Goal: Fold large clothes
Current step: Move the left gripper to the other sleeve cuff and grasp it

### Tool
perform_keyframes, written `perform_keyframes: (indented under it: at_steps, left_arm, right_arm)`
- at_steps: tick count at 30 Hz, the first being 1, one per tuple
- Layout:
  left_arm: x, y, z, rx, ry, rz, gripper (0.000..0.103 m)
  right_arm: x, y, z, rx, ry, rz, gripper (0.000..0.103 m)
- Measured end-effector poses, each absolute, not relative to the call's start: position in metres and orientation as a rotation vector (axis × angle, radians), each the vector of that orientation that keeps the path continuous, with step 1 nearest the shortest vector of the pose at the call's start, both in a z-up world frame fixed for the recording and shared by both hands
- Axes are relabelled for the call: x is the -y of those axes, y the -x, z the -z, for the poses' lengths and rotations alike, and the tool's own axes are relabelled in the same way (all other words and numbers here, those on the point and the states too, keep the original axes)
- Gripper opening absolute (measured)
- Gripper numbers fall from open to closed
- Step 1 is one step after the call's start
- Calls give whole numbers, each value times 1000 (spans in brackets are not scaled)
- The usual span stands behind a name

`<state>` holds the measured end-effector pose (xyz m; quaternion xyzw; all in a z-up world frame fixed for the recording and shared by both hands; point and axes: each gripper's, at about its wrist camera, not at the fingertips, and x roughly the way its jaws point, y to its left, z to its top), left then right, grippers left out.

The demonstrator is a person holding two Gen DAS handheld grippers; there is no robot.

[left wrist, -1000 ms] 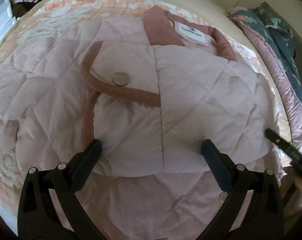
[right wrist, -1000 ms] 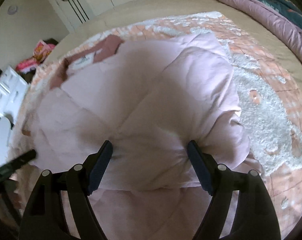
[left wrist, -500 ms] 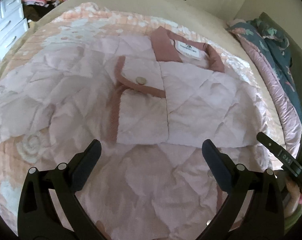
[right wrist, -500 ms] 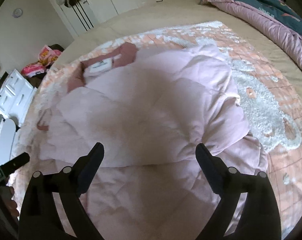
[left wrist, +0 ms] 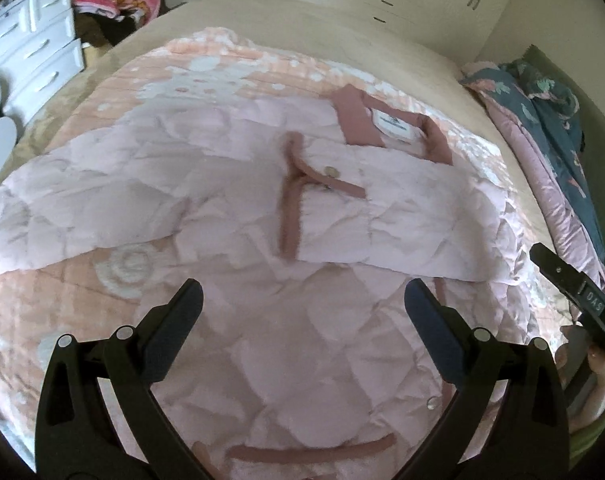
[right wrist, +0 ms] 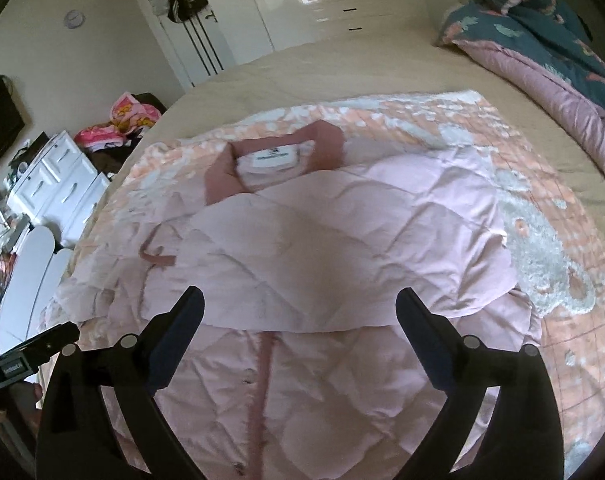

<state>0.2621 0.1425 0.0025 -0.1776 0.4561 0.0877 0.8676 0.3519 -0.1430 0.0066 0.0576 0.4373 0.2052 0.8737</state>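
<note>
Bed [right wrist: 342, 68]: a broad beige mattress, with a peach and white patterned blanket [left wrist: 230, 64] spread over it (fleecy where the white motifs stand up).
Jacket [left wrist: 230, 200]: pale pink, quilted in diamonds, puffy; it lies flat on the blanket, one sleeve folded across the chest, the other still out to the side.
Risk: the padding looks springy, so the folded sleeve may lift or slide off once left alone; the slick shell could slip from a shallow pinch.
Trim: dusty-rose ribbed collar [right wrist: 322, 140] and placket, round metal snap [left wrist: 331, 171].
Left gripper [left wrist: 302, 308]: jaws spread wide, holding nothing, above the hem.
Right gripper [right wrist: 300, 312]: jaws have just been opening, now wide, nothing between them.
</note>
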Motion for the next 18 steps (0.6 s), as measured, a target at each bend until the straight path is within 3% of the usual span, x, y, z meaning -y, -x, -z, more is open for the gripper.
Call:
perform_keyframes:
  at_steps: [18]
  left_arm:
    - [-227, -204, 5, -923, 512, -301, 95]
  right_arm:
    - [53, -315, -48, -828, -32, -567, 98]
